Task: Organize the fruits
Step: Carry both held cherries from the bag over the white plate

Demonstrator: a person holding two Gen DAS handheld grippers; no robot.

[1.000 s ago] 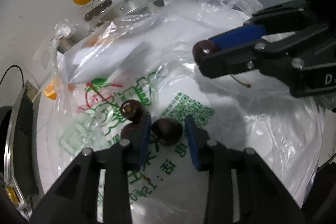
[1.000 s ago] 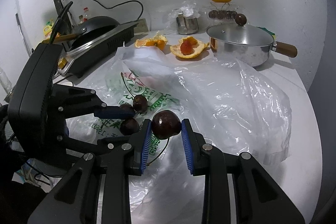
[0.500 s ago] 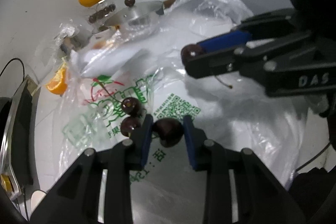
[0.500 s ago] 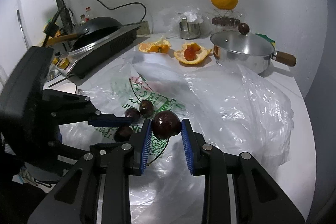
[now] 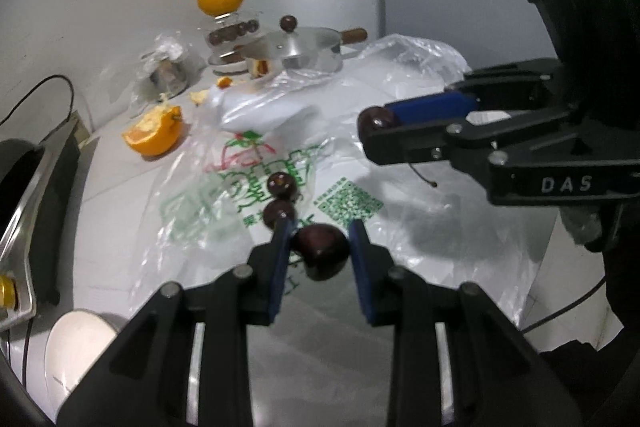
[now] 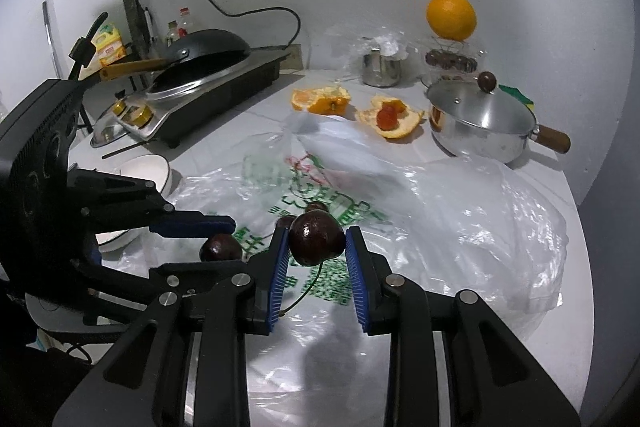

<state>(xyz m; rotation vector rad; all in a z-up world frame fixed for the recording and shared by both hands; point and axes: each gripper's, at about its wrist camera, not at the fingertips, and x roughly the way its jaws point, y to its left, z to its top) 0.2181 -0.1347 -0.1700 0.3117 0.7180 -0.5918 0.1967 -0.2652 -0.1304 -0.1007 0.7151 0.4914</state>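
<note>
My left gripper [image 5: 320,247] is shut on a dark cherry [image 5: 322,251] and holds it above a printed plastic bag [image 5: 280,163]. Two more dark cherries [image 5: 280,199] lie on the bag just ahead of it. My right gripper [image 6: 316,251] is shut on another dark cherry [image 6: 316,237] with its stem hanging below. In the left wrist view the right gripper [image 5: 380,131] reaches in from the right with that cherry [image 5: 374,121] at its tip. In the right wrist view the left gripper [image 6: 224,239] holds its cherry [image 6: 220,249] at the left.
A whole orange [image 6: 451,15] sits atop a clear holder of dark cherries [image 6: 450,59] at the back. A lidded steel pot [image 6: 480,119], orange peels [image 6: 320,99], a steel cup [image 6: 380,67], a cooktop with a black pan [image 6: 208,67] and a white bowl [image 6: 144,171] stand around.
Both grippers have risen and pulled back from the bag, each still holding its cherry. The two loose cherries stayed on the bag.
</note>
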